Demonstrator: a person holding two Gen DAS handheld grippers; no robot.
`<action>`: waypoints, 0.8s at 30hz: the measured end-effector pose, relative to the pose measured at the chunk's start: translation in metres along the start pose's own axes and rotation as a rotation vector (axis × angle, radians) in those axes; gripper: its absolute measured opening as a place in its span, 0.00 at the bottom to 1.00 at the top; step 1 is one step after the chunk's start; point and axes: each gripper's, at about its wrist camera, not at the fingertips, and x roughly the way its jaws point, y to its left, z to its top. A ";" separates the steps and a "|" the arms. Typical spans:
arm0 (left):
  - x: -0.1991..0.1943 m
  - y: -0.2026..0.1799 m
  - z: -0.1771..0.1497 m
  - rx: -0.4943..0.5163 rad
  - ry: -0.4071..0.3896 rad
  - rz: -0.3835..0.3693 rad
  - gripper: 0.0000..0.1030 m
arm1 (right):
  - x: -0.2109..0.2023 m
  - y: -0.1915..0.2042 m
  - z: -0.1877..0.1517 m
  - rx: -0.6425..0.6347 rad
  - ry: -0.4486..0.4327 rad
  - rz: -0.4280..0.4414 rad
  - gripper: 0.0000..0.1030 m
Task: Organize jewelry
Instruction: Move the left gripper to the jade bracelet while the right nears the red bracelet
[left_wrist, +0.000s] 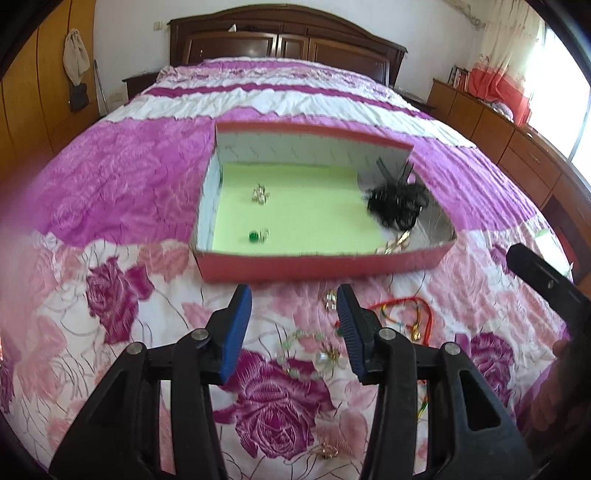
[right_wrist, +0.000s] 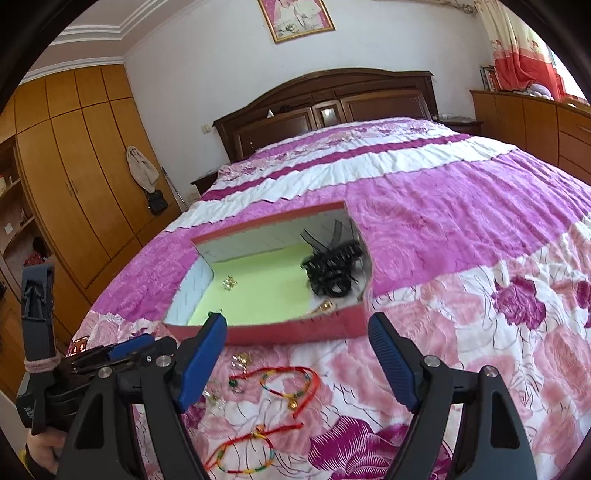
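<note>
The left tool (left_wrist: 294, 295) is spread apart and holds nothing. Low in the left view, a pale bead bracelet (left_wrist: 306, 354) lies on the bed (left_wrist: 122, 177) between its fingers. The right tool (right_wrist: 297, 325) is spread wide and empty. Red string bracelets (right_wrist: 291, 380) lie on the bed just under it. Farther up, in the middle of both views, sits the red box (left_wrist: 317, 267) with small earrings (left_wrist: 260, 194) and a black hair clip (left_wrist: 399, 203) inside.

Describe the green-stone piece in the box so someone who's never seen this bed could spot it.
On the floral bedspread sits a red box with a pale green floor. Near its front wall lies a small green-stone piece. Unlike the all-metal piece behind it and the black hair clip at the right, it shows a dark green bead.
</note>
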 end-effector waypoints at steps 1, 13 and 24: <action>0.002 0.000 -0.003 -0.002 0.009 -0.002 0.39 | 0.001 -0.001 -0.001 0.002 0.005 -0.003 0.79; 0.025 0.004 -0.021 -0.002 0.105 0.023 0.39 | 0.022 -0.014 -0.019 0.030 0.100 -0.027 0.77; 0.040 0.015 -0.035 -0.035 0.138 0.004 0.38 | 0.052 -0.012 -0.031 0.022 0.200 -0.024 0.77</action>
